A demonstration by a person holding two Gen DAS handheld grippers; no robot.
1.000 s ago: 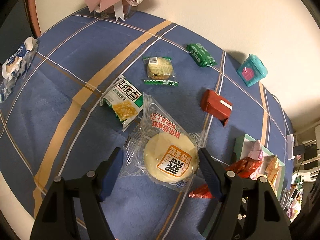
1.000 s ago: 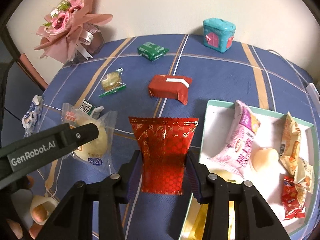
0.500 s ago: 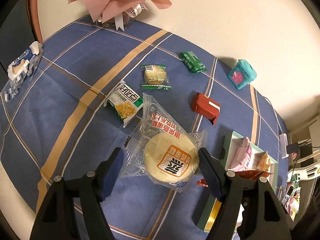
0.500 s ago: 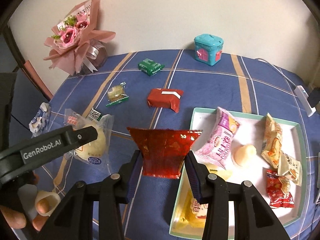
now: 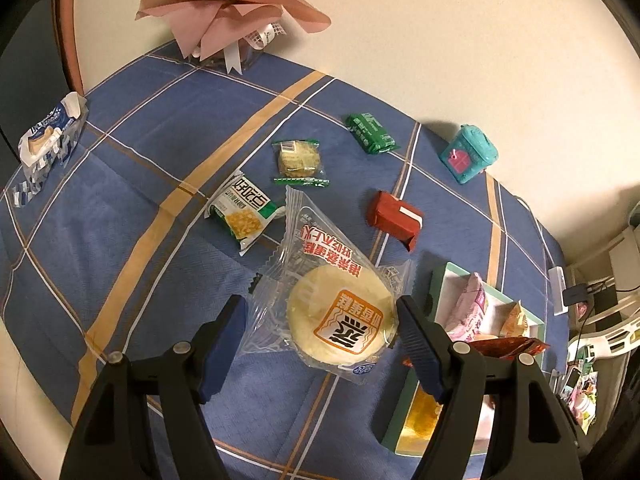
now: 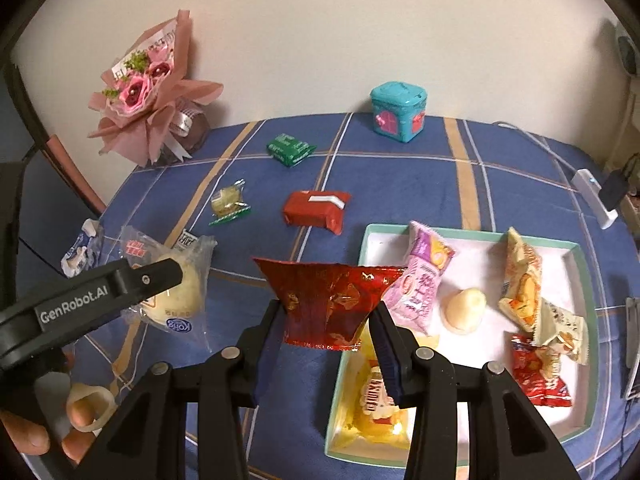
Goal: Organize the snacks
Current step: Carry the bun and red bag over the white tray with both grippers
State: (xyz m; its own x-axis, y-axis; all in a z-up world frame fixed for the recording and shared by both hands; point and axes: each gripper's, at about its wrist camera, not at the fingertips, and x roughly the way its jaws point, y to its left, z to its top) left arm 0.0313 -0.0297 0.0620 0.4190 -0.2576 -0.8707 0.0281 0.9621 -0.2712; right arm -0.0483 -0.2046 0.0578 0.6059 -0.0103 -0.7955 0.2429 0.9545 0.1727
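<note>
Grippers, near field: left gripper (image 5: 318,330) clamps clear-wrapped round bun pkt (image 5: 340,320), pads against both sides, held above surface (image 5: 120,200). Right gripper (image 6: 326,334) pinches red foil pkt (image 6: 326,304) at narrow setting, pkt fanned above pads, beside tray's (image 6: 582,276) left edge. Tray interior: pink pkt (image 6: 420,288), yellow pkt (image 6: 374,404), others. Mid surface: corn pkt (image 5: 242,212), red box (image 6: 316,210), clear cookie pkt (image 5: 298,160). Far: green pkt (image 6: 290,148), teal box (image 6: 398,112), bouquet (image 6: 150,84).
</note>
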